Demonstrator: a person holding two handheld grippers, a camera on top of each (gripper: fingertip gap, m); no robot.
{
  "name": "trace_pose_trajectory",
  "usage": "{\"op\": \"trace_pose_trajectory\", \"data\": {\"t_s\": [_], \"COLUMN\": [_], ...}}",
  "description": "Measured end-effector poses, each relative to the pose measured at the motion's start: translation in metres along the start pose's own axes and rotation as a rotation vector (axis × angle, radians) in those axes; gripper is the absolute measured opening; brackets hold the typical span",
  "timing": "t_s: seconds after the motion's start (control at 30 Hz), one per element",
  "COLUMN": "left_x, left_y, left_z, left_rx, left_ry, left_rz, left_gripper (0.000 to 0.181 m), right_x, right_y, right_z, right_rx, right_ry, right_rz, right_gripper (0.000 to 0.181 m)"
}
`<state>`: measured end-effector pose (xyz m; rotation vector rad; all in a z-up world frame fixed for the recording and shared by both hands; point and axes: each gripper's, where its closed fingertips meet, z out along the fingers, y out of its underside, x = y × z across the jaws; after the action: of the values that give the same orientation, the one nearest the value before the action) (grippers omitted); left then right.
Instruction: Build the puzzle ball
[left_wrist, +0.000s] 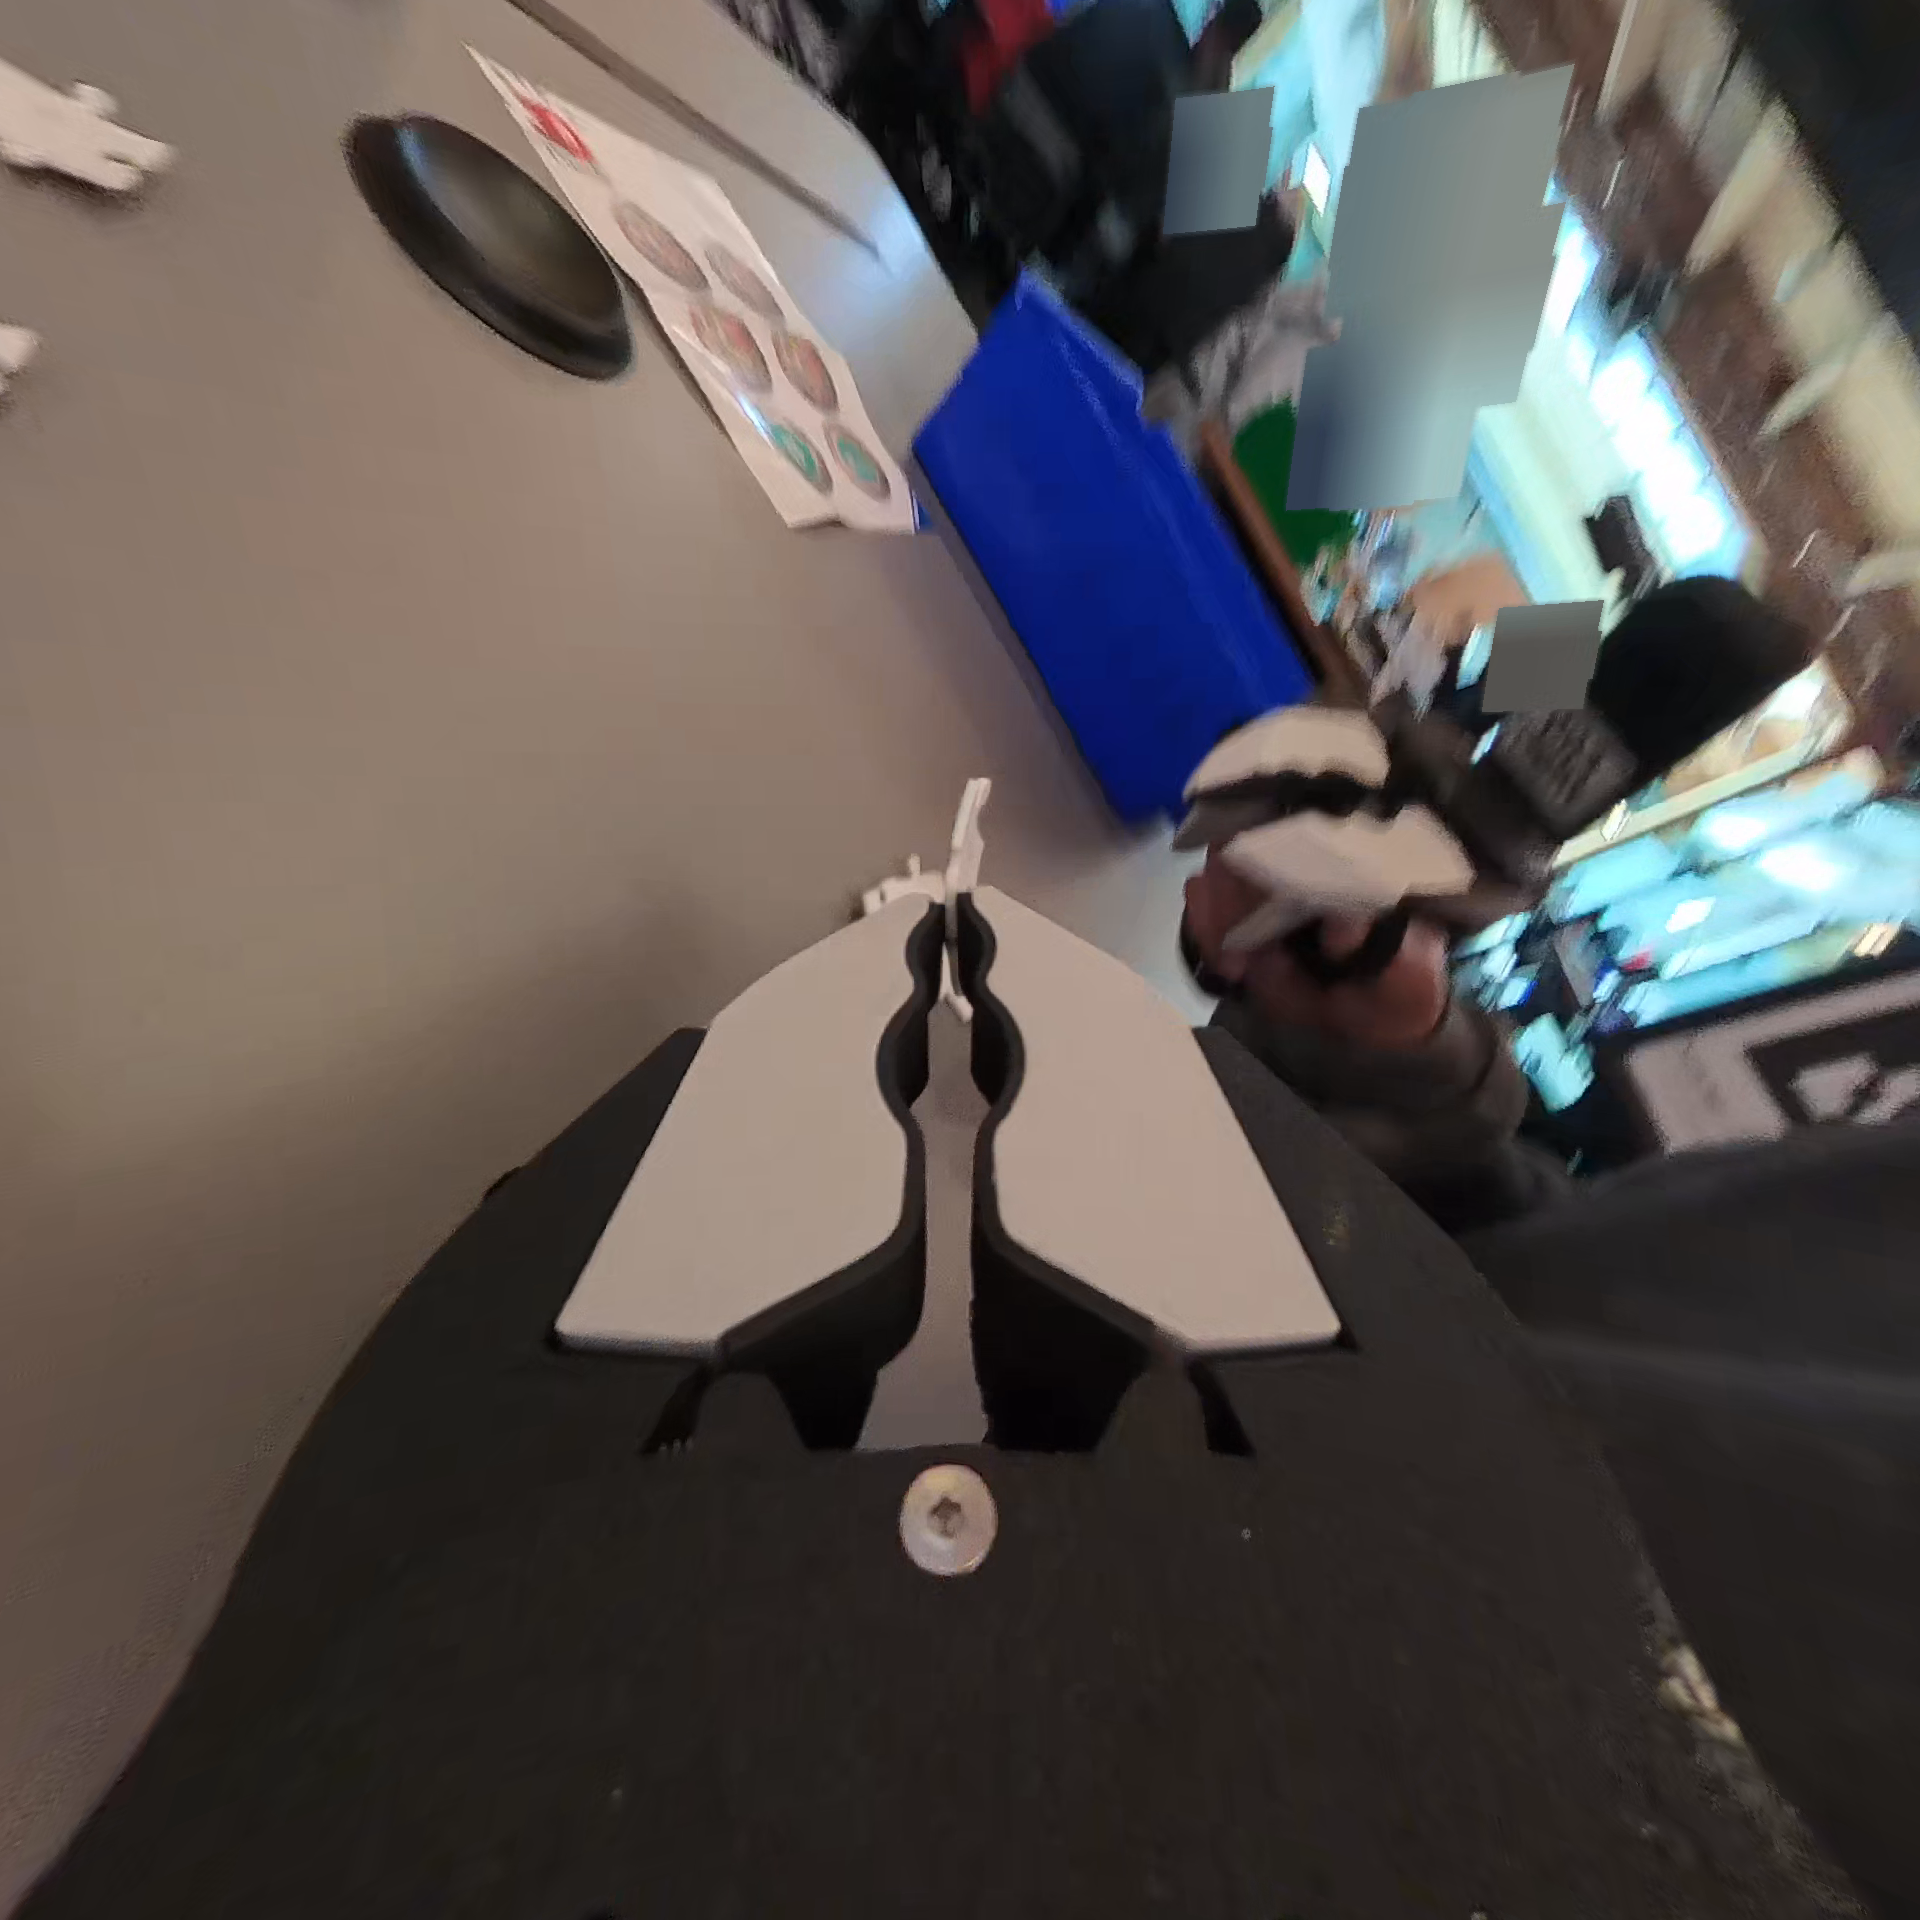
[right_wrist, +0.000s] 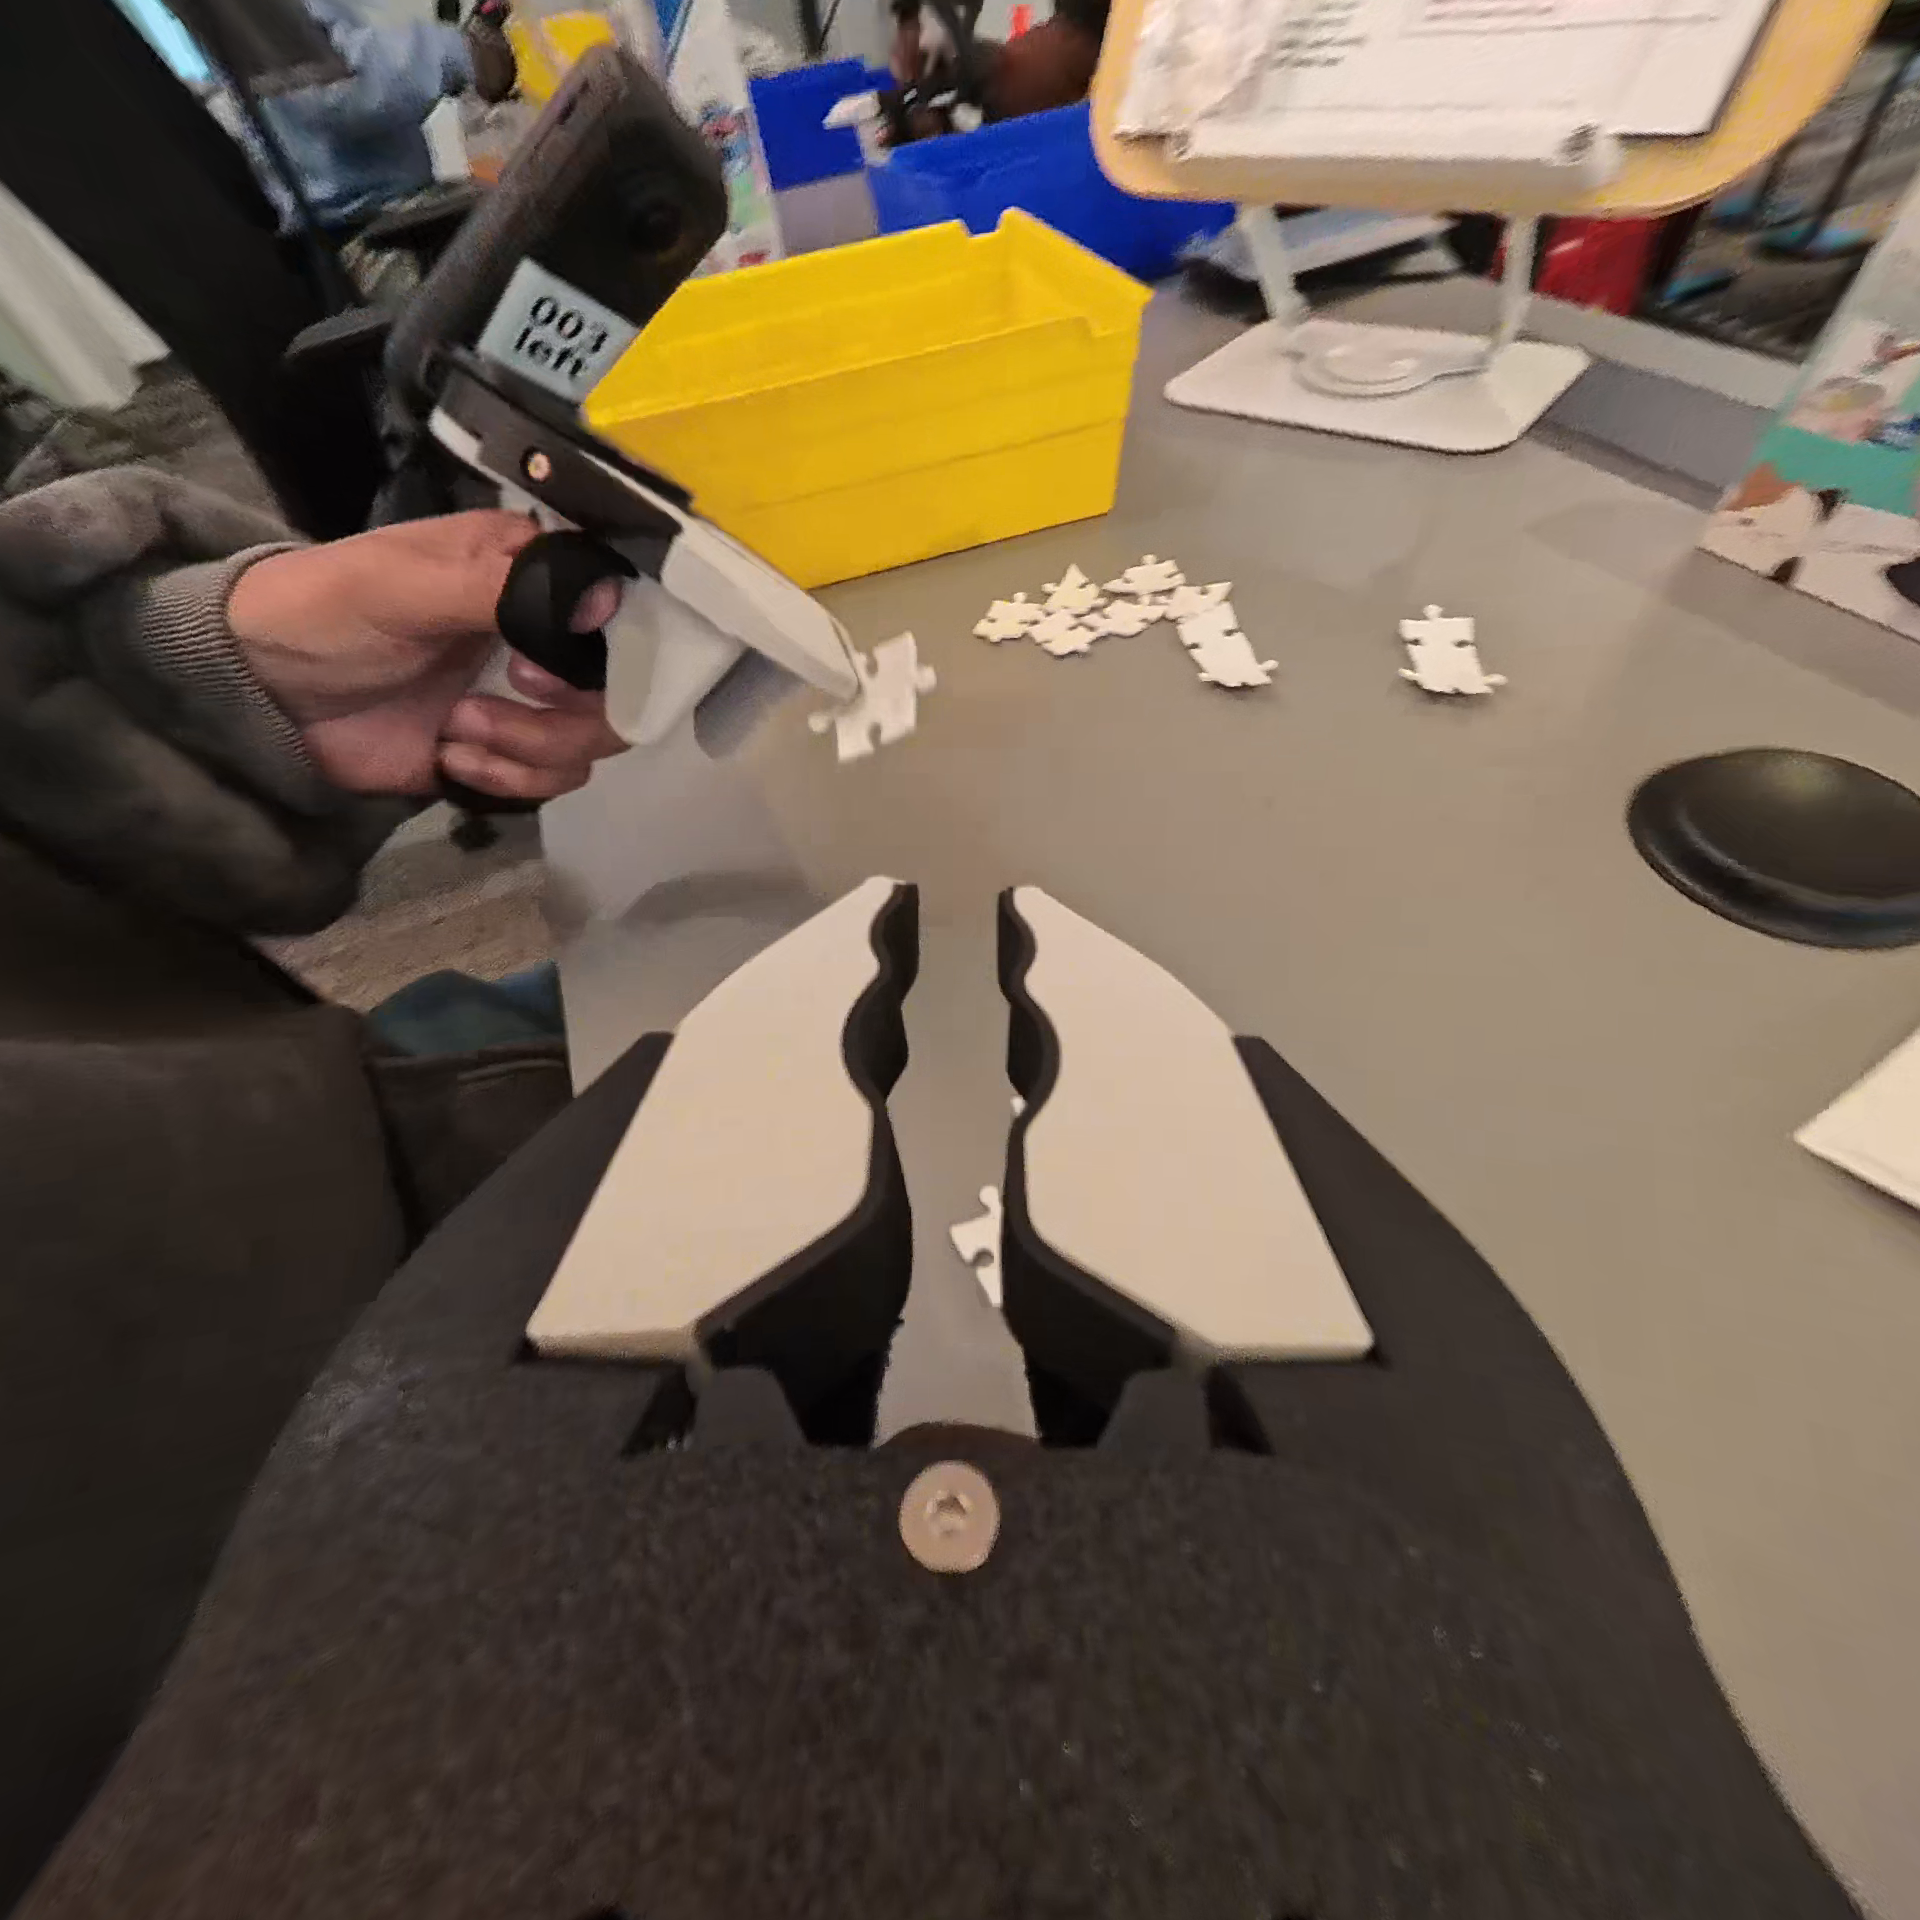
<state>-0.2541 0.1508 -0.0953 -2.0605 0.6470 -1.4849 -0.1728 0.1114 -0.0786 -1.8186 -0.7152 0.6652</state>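
Grey counter (right_wrist: 1195, 831) carries pretty much everything here, largest thing on it being the yellow bin (right_wrist: 873, 395) up at the far edge, with blue bins (right_wrist: 1029, 166) behind it. A white stand (right_wrist: 1382, 374) with a clipboard-type board sits toward the far right corner, and there's a black round grommet cap (right_wrist: 1787, 842) set into the counter near the right edge. A printed instruction sheet (left_wrist: 717, 301) lies just beside that cap in the left wrist view.

Left claw (right_wrist: 854, 681) is clamped on a white joined puzzle section (right_wrist: 881, 707), held just above the counter near the front left edge, in front of the yellow bin. From its own camera the section shows edge-on, sticking out past the tips.

Right claw (right_wrist: 956, 904) has its fingers parted with nothing between them, hovering low over the front edge. One small white puzzle piece (right_wrist: 977, 1242) lies on the counter under it.

Loose puzzle pieces (right_wrist: 1122, 613) are piled mid-counter, right of the left claw, and another joined bit (right_wrist: 1449, 655) sits alone further right.
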Motion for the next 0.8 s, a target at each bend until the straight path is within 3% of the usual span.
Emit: {"op": "trace_pose_trajectory", "data": {"t_s": [0.13, 0.3, 0.4, 0.5, 0.63, 0.73, 0.8], "left_x": [-0.014, -0.028, -0.061, -0.112, -0.181, -0.229, -0.244], "left_y": [-0.006, -0.016, -0.055, -0.119, -0.192, -0.215, -0.217], "left_z": [-0.006, -0.004, -0.008, -0.003, 0.022, 0.039, 0.057], "left_rx": [0.182, 0.219, 0.208, 0.221, 0.222, 0.211, 0.202], "left_ry": [-0.01, -0.11, -0.292, -0.454, -0.56, -0.685, -0.667], "left_rz": [-0.146, -0.105, -0.078, -0.065, -0.147, -0.216, -0.314], "left_gripper": [0.002, 0.002, 0.002, 0.002, 0.002, 0.002, 0.002], "right_x": [-0.006, -0.004, 0.0, 0.002, 0.0, -0.003, -0.005], "right_y": [0.017, 0.015, 0.017, 0.019, 0.023, 0.027, 0.028], "right_z": [-0.002, -0.002, -0.005, -0.006, -0.004, -0.001, 0.0], "right_rx": [0.003, 0.019, 0.016, 0.011, -0.006, -0.025, -0.035], "right_ry": [0.05, 0.045, 0.05, 0.047, 0.034, 0.021, 0.015], "right_rz": [-0.046, -0.048, -0.03, -0.024, -0.03, -0.042, -0.051], "right_gripper": [0.013, 0.012, 0.012, 0.012, 0.012, 0.012, 0.011]}}
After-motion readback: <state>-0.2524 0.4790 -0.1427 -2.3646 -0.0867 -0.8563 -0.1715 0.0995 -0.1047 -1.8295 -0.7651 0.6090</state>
